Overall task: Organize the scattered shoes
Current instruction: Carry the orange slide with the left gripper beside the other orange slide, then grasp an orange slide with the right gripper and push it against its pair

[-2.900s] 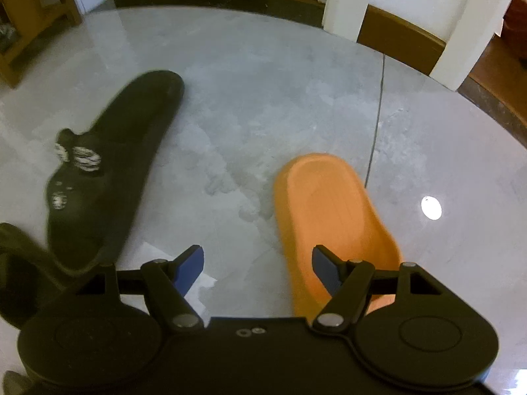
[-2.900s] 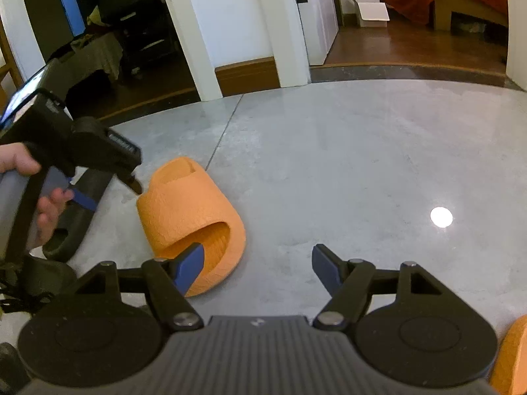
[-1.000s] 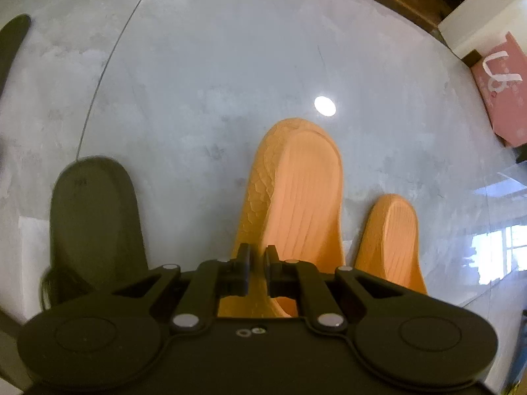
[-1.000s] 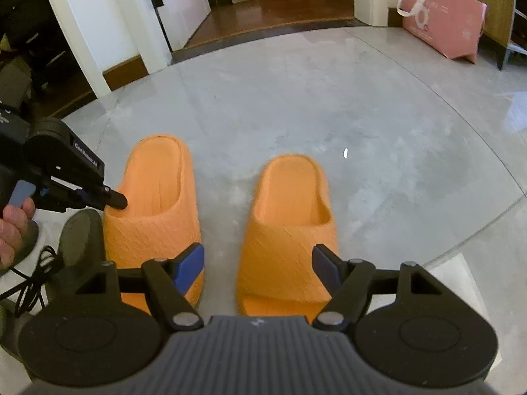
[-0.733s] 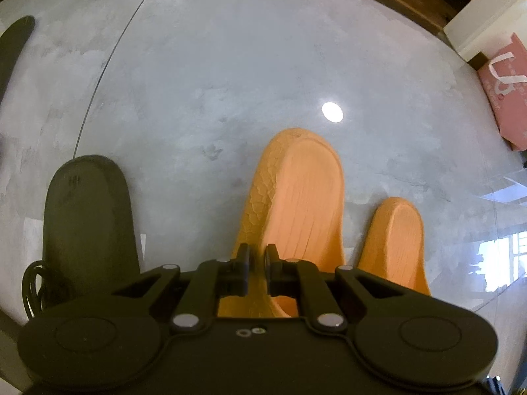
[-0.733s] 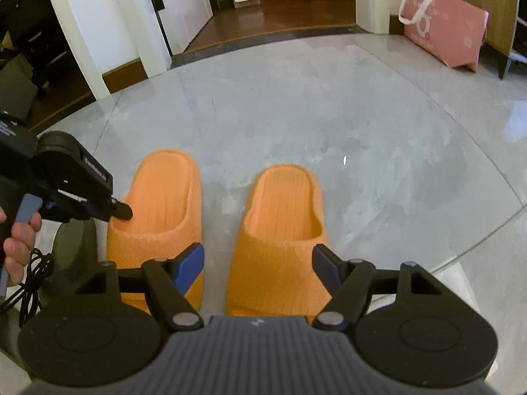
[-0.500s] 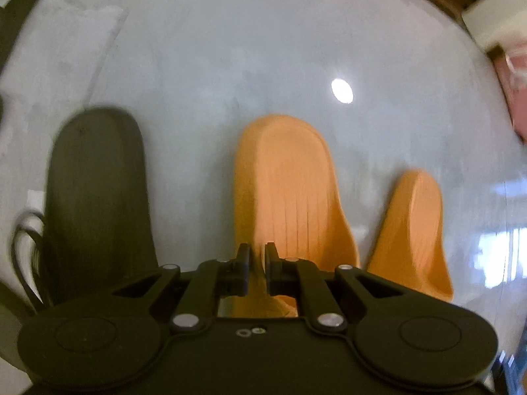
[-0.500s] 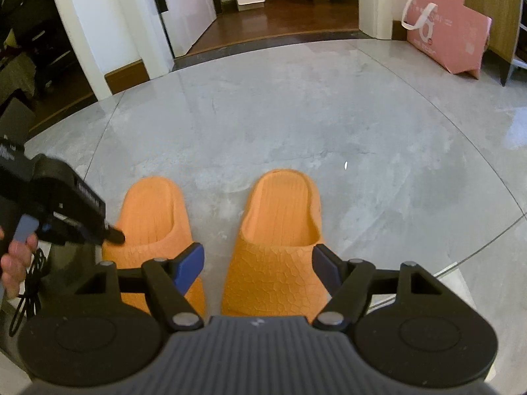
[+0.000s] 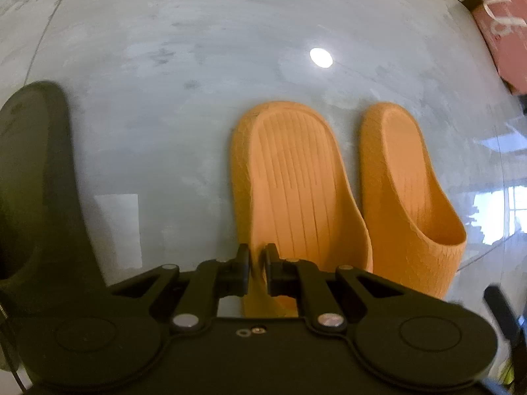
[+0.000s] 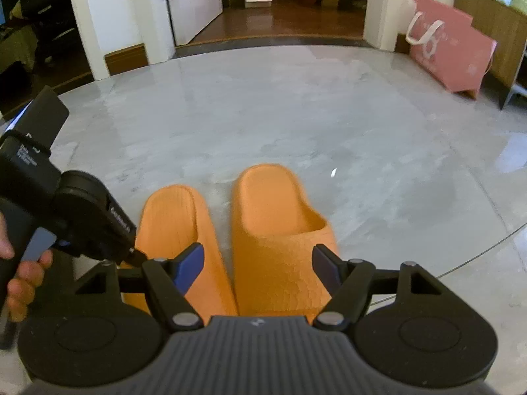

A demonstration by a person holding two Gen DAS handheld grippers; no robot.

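Orange slides sit as a pair on the grey polished floor [image 10: 296, 115], side by side and nearly touching, toes toward us in both wrist views; we cannot see the toe ends, since each gripper body cuts them off at the bottom of its frame.

Our left gripper [image 9: 256, 271] points steeply down over the left slide [image 9: 296, 197]; its jaws are narrow and just opening, with the inner side edge of that slide's strap still between the black pads; whether the pads still press on it we cannot make out. In the right wrist view the same gripper shows as a black body [image 10: 82, 217] held in a hand [image 10: 19, 273], its tip down at the left slide [image 10: 178, 223].

Our right gripper [image 10: 258, 266] stands wide, blue pads apart, hovering above the strap of the right slide [image 10: 280, 237] with nothing gripped.

Outward from there: the right slide [image 9: 411, 197] lies just beside its mate in the left wrist view; a dark sandal [image 9: 36, 181] lies well to the left, blurred and cut by the frame edge, so its type is hard to tell; a pink paper bag [image 10: 451, 52] leans by the far wall on the right; nothing we see serves as a shoe container.
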